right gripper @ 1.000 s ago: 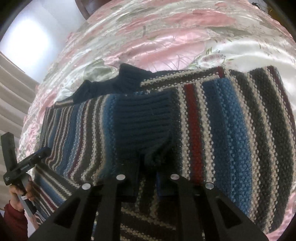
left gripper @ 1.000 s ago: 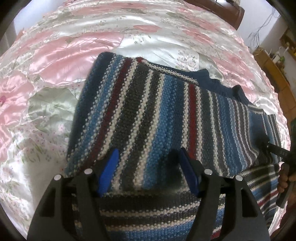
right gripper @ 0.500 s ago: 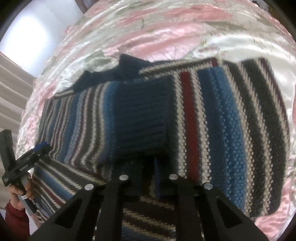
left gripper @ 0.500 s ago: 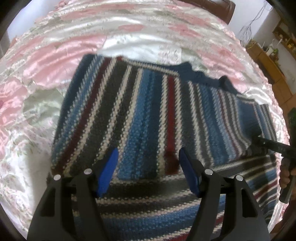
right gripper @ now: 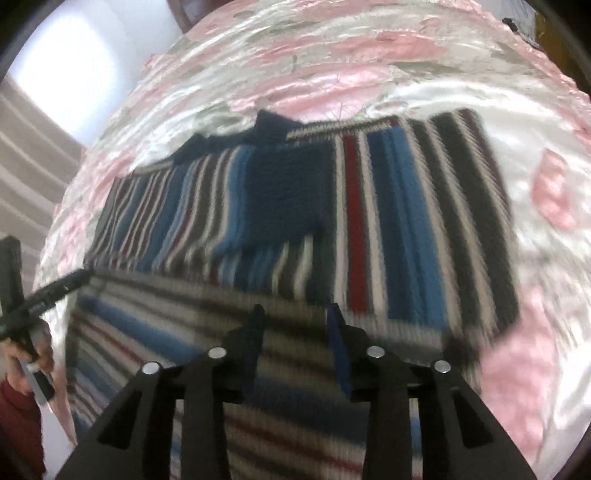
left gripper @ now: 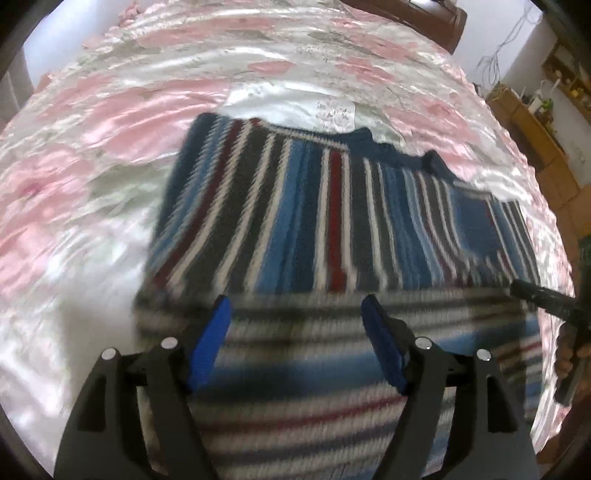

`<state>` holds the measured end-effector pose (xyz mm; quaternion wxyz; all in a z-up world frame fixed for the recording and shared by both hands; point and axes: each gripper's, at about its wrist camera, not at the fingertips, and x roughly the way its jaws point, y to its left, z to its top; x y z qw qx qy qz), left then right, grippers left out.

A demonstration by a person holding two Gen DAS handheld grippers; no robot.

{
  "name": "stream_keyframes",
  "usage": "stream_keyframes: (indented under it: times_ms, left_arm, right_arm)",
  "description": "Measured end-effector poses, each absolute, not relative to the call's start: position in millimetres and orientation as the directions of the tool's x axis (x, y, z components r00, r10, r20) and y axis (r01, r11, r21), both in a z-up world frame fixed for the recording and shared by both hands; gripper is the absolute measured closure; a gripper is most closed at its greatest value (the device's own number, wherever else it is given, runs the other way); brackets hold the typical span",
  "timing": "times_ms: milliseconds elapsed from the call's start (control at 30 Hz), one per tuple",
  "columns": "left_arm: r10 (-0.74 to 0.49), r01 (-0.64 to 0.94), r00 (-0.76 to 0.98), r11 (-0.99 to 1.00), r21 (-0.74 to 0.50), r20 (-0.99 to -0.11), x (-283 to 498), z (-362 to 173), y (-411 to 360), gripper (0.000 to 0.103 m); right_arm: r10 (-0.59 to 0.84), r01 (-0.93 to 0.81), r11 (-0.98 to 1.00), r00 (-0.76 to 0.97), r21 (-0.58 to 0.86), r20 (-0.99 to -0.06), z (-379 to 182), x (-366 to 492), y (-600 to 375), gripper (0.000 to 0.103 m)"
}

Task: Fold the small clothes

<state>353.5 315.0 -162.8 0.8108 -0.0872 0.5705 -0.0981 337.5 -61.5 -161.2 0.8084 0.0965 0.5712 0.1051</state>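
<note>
closest to the near edge of the bed, both sets of tongs hover over the striped sweater (left gripper: 332, 229) with nothing between them. the left tongs (left gripper: 295, 332) stand wide apart, blue pads clear of the knit. the right tongs (right gripper: 295, 332) have parted too: a second ago they were pinched together on the dark fabric near the navy cuff (right gripper: 284, 192), and now a gap shows between the pads, though blur makes it hard to say whether a thread of wool is touching them.

beneath them the near part of the sweater has its stripes running crosswise, while the folded panel beyond lies flat with stripes running away toward the head of the bed. the cuff rests on top of that panel, released. both views have drawn back and risen over the last second, so more sweater and more pink satin bedspread (left gripper: 110, 129) shows around it.

i judge that the sleeve fold is set down and both tongs are free for the next fold.

further off, a wooden headboard (left gripper: 413, 14) sits at the far edge.
</note>
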Motion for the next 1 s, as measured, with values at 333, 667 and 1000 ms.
stream_keyframes:
  times_ms: [333,667,1000]
  left_arm:
    - [-0.175,0.013,0.216,0.984,-0.176,-0.961,218.5,-153.0,377.2,0.026]
    - [-0.285,-0.083,0.147,0.951,-0.298,-0.947,135.5,-167.2,392.7,0.024]
    - [-0.408,-0.108,0.118,0.901,-0.421,-0.905,101.7,-169.9,369.8,0.024]
  right_arm:
    - [0.243,-0.022,0.969,0.268,0.247,-0.932,-146.1,190.7,-80.5,0.052]
    - [0.249,0.084,0.959,0.216,0.272,-0.944,-152.4,93.1,-89.9,0.046]
    - [0.317,0.084,0.938,0.175,0.335,-0.932,-157.7,60.6,-75.4,0.046]
